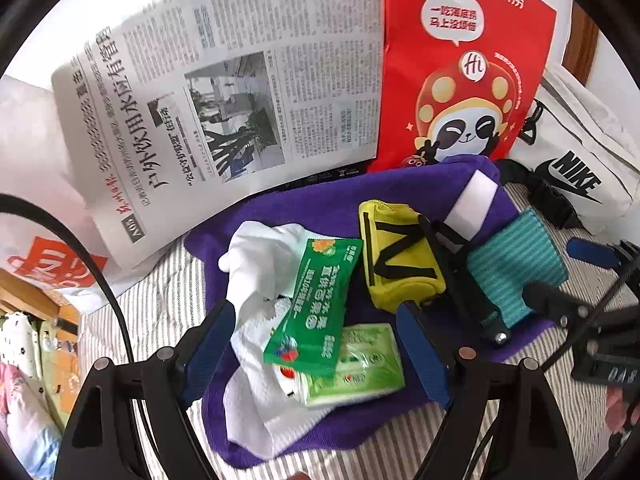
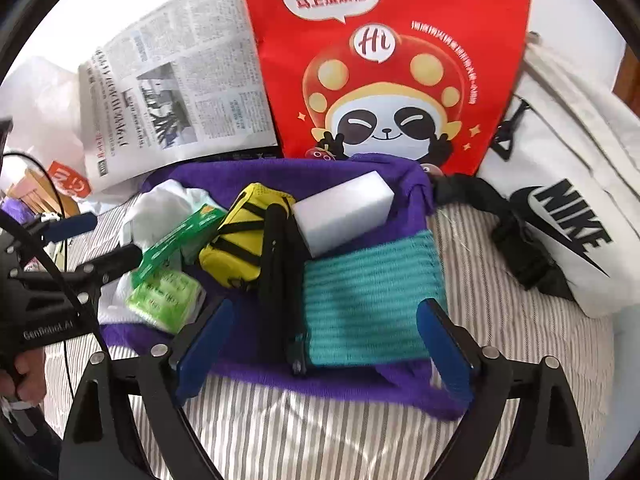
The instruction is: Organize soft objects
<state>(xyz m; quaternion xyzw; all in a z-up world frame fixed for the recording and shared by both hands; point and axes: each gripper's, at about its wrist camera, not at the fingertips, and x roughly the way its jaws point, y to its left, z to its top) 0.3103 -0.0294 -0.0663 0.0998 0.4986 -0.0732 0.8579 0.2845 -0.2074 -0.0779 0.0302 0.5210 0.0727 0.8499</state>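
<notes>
purple towel (image 2: 280, 376) — near edge free | left gripper (image 1: 316, 344), right gripper (image 2: 324, 344) — jaws wide

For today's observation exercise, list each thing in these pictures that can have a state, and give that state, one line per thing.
left gripper: open, holding nothing
right gripper: open, holding nothing
purple towel: spread flat, things piled on it
teal cloth: lying flat
yellow pouch: on its side
white sponge block: tilted
green packet: leaning on tissue pack
red bag: upright
</notes>
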